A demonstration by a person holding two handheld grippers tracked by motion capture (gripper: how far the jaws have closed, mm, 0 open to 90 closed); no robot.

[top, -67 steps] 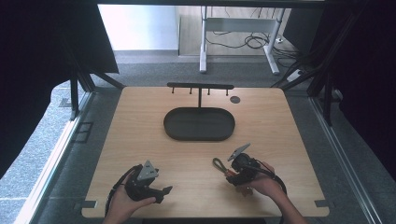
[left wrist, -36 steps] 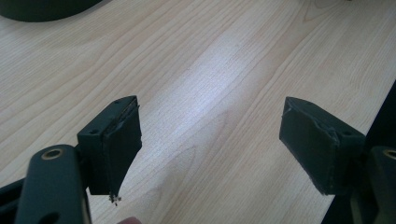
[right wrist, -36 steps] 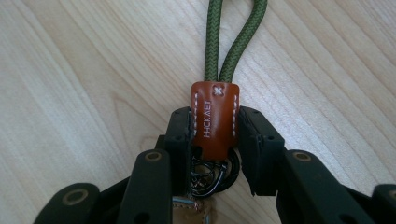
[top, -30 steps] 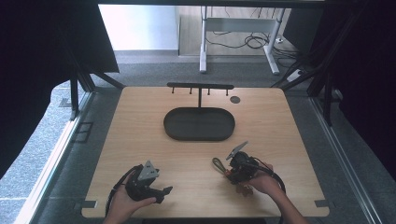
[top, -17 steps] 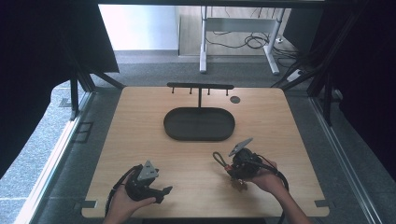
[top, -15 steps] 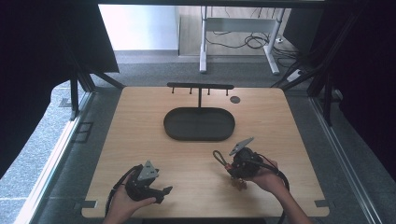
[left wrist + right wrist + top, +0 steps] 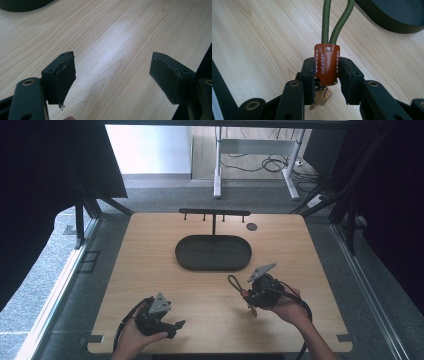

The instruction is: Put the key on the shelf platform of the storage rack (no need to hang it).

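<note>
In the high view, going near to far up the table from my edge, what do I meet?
left gripper, open → right gripper, shut on the keychain with its green cord loop → dark oval tray → black T-shaped hook rack at the far edge.

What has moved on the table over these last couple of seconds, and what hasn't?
The right gripper, shut on the brown leather tab of a green cord loop, has shifted slightly to the right and a bit away from the person, carrying the loop along. The left gripper stayed open near the table's front edge, and the dark oval tray and the peg rack behind it did not move.
</note>
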